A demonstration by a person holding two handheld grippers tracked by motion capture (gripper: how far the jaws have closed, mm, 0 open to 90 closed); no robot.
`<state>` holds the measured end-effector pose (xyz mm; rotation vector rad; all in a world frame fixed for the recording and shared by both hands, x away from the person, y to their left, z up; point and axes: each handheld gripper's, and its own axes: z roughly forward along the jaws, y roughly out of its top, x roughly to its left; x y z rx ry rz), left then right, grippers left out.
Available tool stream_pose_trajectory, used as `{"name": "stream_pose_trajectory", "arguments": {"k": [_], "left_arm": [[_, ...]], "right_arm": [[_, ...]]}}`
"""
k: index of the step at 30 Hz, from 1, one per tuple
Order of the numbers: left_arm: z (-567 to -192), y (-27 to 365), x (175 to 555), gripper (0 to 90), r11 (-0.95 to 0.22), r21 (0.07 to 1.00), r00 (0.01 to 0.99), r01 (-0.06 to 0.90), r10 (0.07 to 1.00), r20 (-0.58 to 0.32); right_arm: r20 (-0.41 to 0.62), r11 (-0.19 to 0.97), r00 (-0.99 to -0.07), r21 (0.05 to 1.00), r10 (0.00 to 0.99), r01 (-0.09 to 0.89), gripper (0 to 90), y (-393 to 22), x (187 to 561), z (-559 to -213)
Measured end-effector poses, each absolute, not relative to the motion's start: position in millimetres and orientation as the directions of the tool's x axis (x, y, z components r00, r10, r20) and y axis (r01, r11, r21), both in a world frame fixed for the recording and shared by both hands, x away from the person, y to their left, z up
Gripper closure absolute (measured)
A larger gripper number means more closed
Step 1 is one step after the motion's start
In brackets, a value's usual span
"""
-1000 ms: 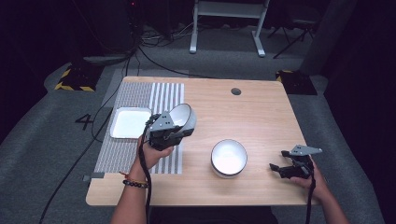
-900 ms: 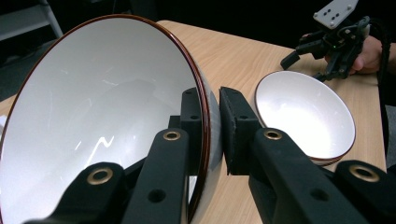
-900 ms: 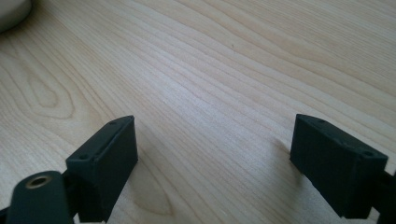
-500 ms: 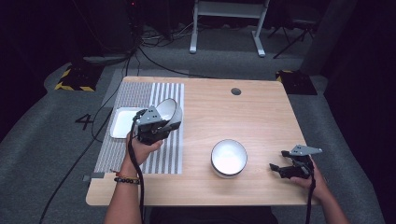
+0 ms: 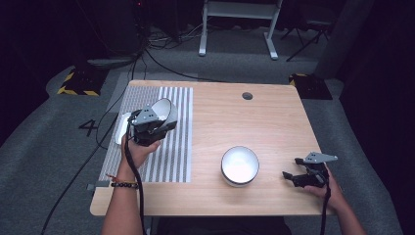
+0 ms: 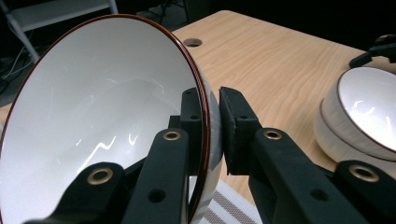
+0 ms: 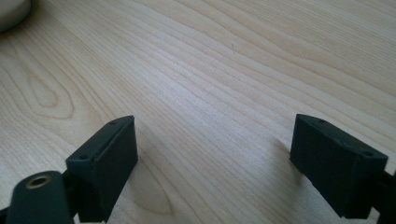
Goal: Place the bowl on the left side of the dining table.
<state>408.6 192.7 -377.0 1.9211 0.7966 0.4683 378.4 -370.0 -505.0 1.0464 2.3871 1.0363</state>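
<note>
A white bowl (image 5: 164, 109) with a dark red rim hangs tipped on its side above the striped mat (image 5: 172, 147) at the table's left. My left gripper (image 5: 152, 125) is shut on its wall: in the left gripper view one pad sits inside the white bowl (image 6: 93, 116) and the other outside, the left gripper (image 6: 212, 126) pinching the rim edge. A second white bowl (image 5: 240, 165) stands upright on the bare wood near the front. My right gripper (image 5: 293, 177) rests low at the front right, open, and the right gripper (image 7: 215, 158) has bare wood between its pads.
A white square dish (image 5: 121, 128) lies on the mat's left side, mostly hidden behind my left hand. A round cable hole (image 5: 247, 96) marks the table's far side. The second bowl (image 6: 369, 112) sits to the right of the held one.
My left gripper has carried the tipped bowl leftward across the striped mat, ending over the white square dish. The right gripper and the standing bowl have stayed where they were.
</note>
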Motion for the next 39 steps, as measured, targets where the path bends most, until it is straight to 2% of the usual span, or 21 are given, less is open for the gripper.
{"name": "stream_pose_trajectory", "arguments": {"k": [14,39], "left_arm": [[-381.2,217.2,423.5,80.4,-0.334,0.857,0.672,0.391,0.740,-0.018],[-390.7,221.7,443.8,80.4,-0.386,0.799,0.610,0.462,0.792,0.030]], "right_arm": [[-0.013,0.464,-0.673,0.735,0.739,0.495,15.0,-369.9,378.4,-505.0],[-0.014,0.464,-0.673,0.734,0.739,0.495,15.0,-370.0,378.4,-505.0]]}}
